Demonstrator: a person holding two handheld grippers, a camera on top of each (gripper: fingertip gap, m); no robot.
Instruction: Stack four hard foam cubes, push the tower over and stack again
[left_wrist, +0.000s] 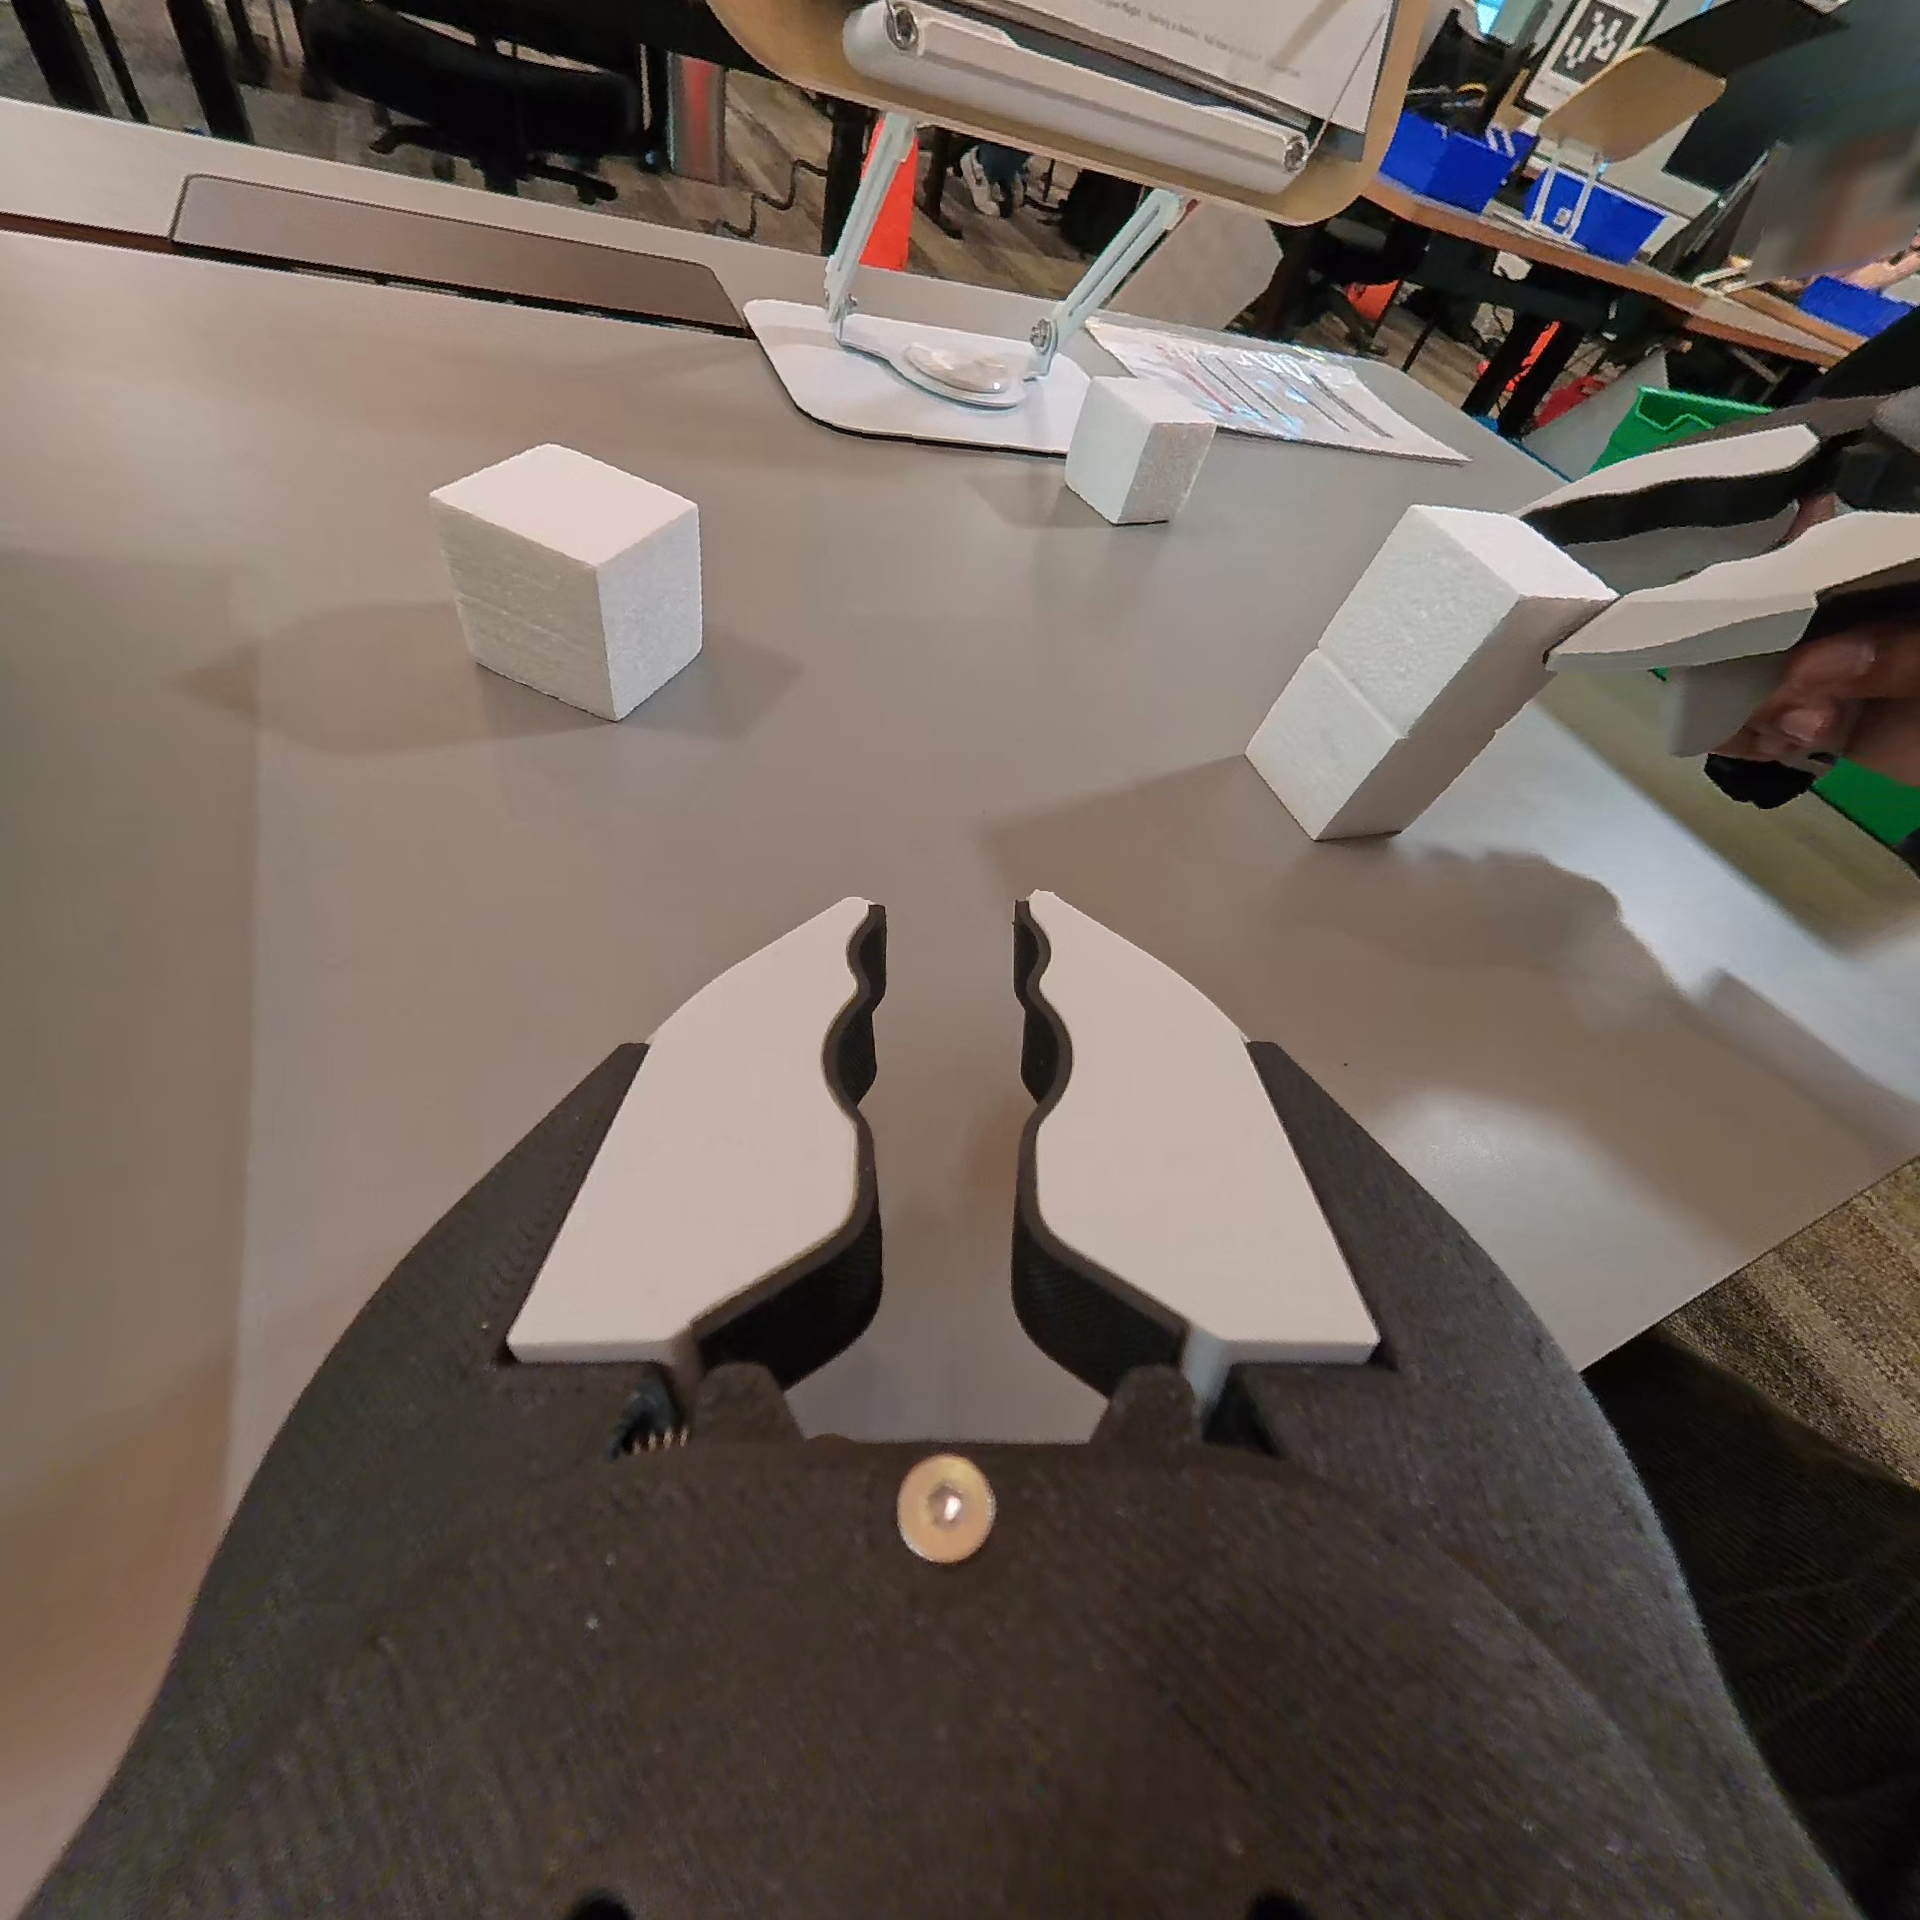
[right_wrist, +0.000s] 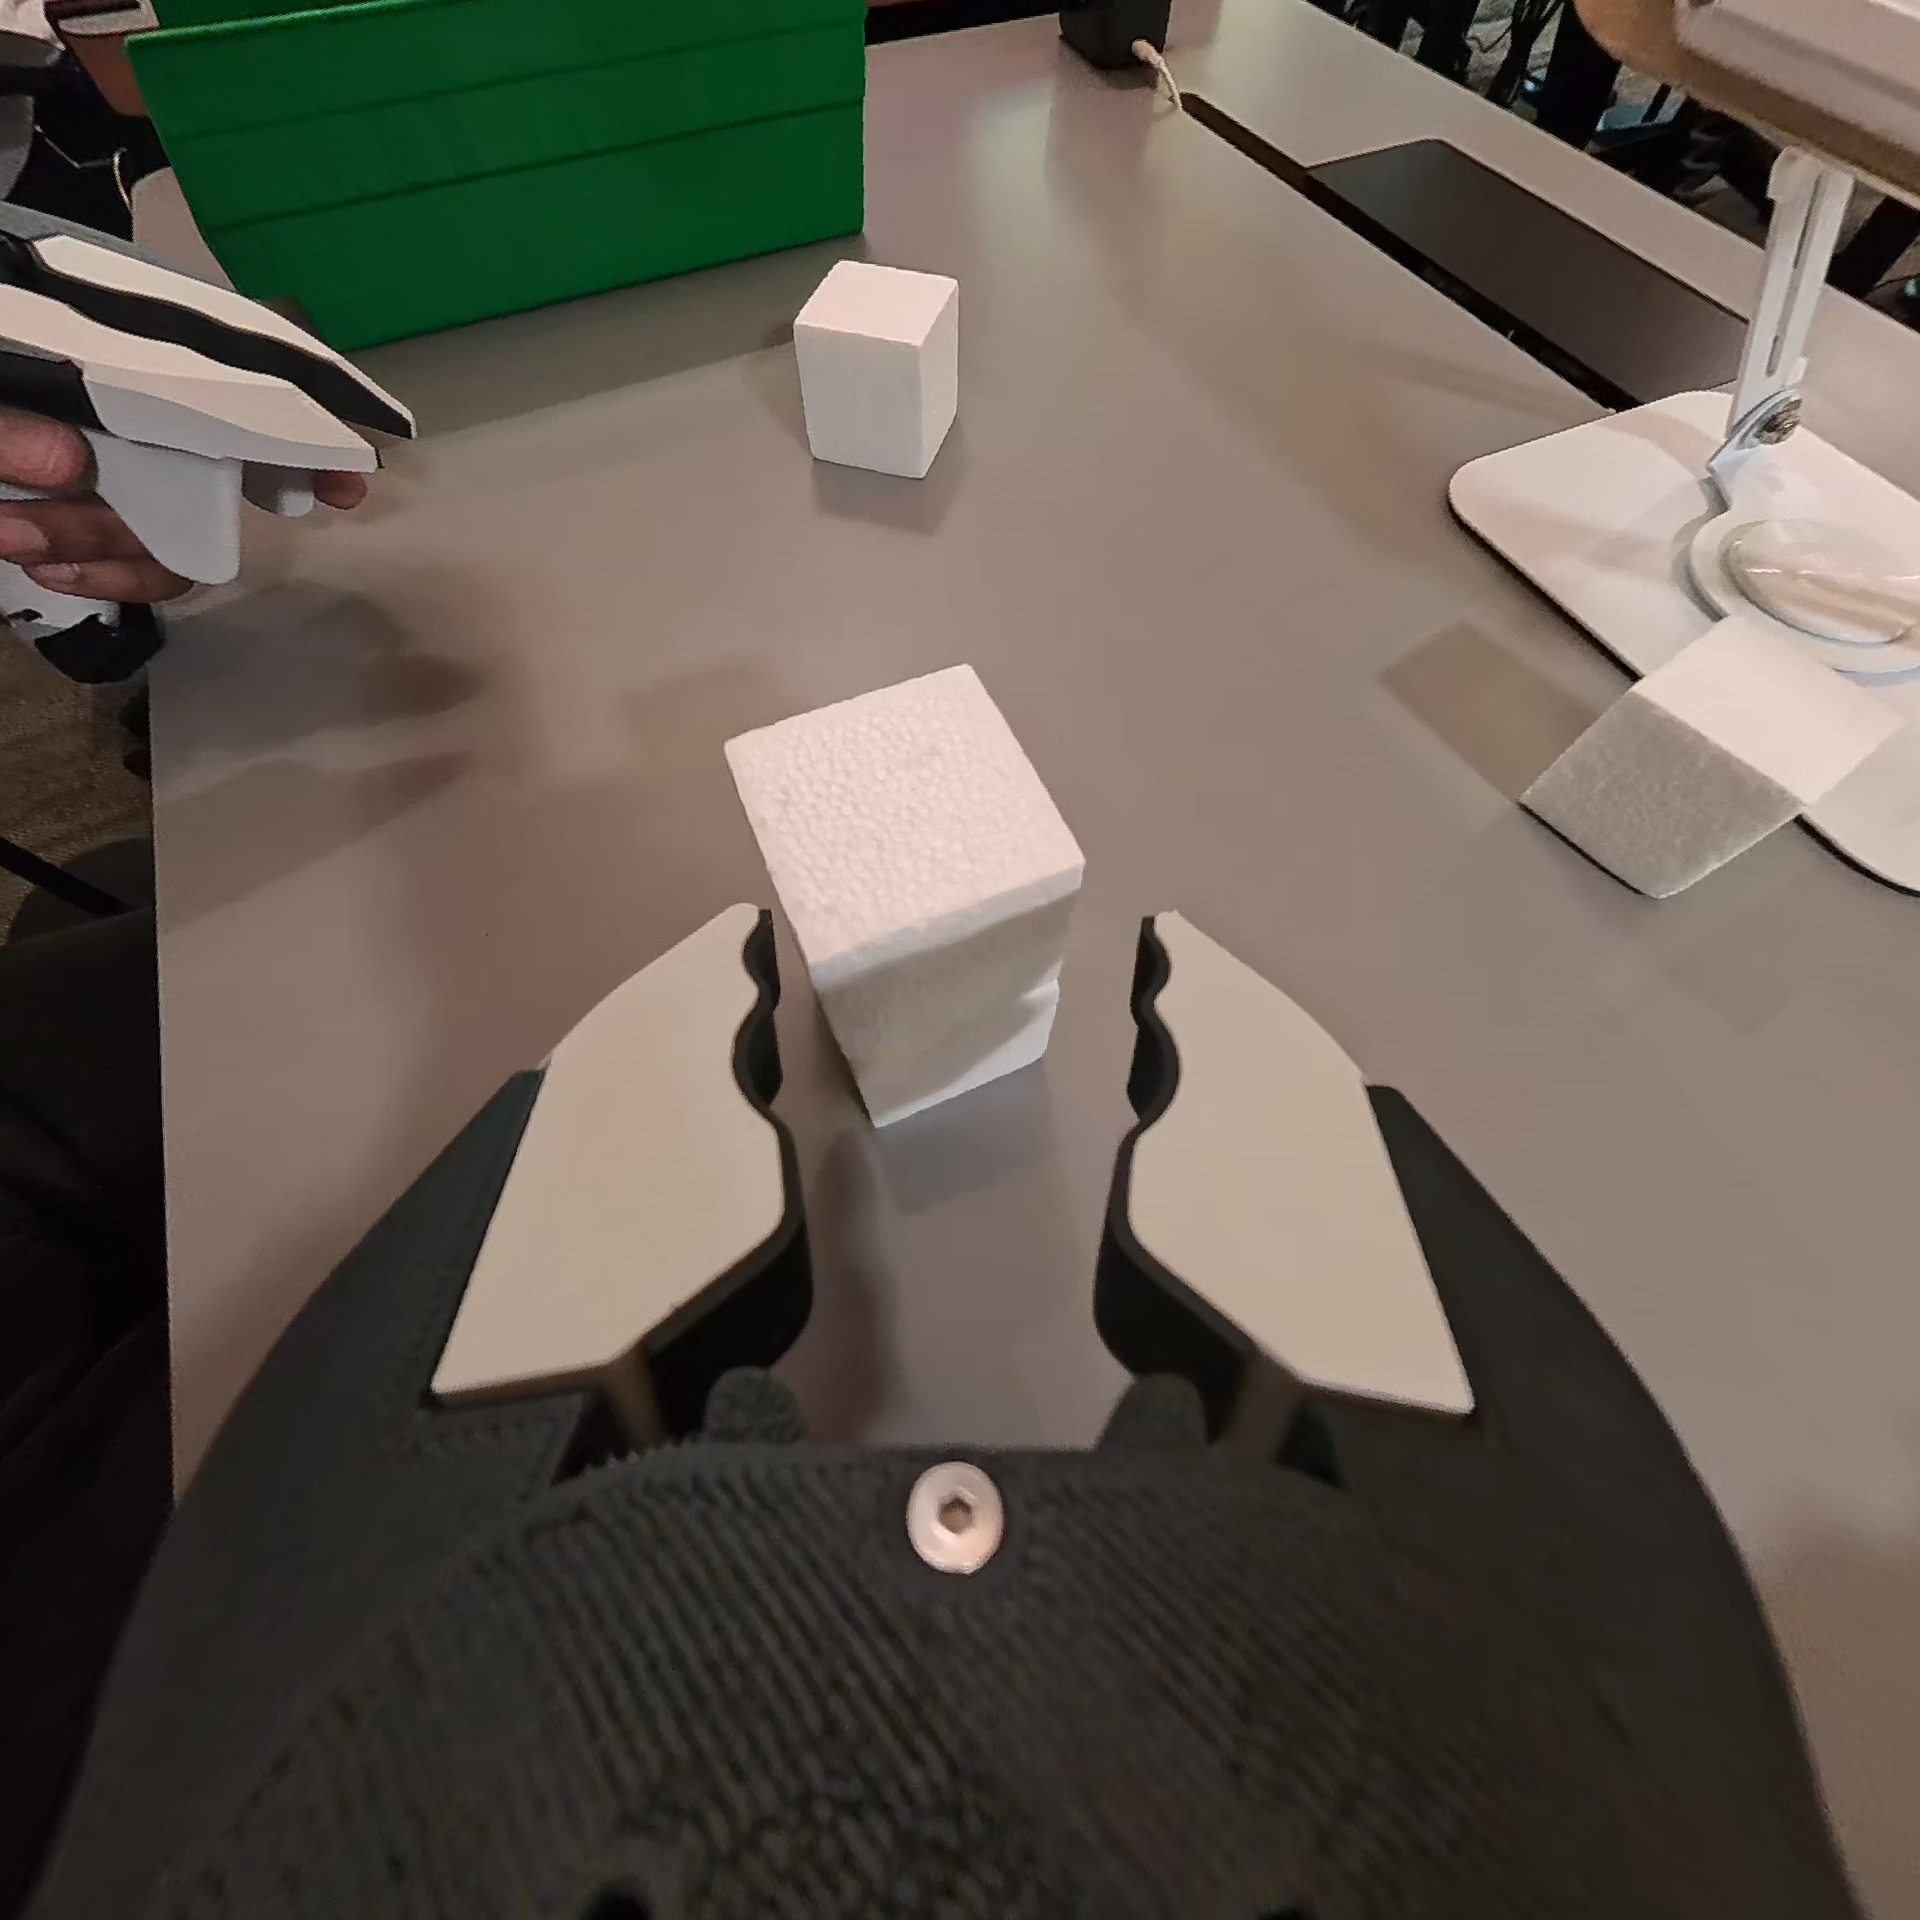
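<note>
Several white foam cubes stand on a grey table (left_wrist: 935, 748). Two of them form a stack: a top cube (right_wrist: 904, 821) on a bottom cube (right_wrist: 966, 1060), also in the left wrist view (left_wrist: 1423, 665). My right gripper (right_wrist: 956, 925) is open, its fingertips on either side of the stack's near face without gripping it; in the left wrist view it (left_wrist: 1541, 582) is level with the top cube. My left gripper (left_wrist: 951, 912) is open with a narrow gap, empty, over bare table. It shows at the left of the right wrist view (right_wrist: 384, 436). A single cube (left_wrist: 571, 592) stands ahead and left of it.
Another cube (left_wrist: 1138, 447) sits against the white base of a stand (left_wrist: 904, 364), next to a laminated sheet (left_wrist: 1278, 384). A green folded bin (right_wrist: 499, 156) stands at the table's far side. A dark inlaid panel (left_wrist: 447, 249) runs along the back. The table edge and carpet (left_wrist: 1787, 1278) lie to the right. From the left gripper's tips to the single cube (left_wrist: 571, 592) is close to 15 centimeters.
</note>
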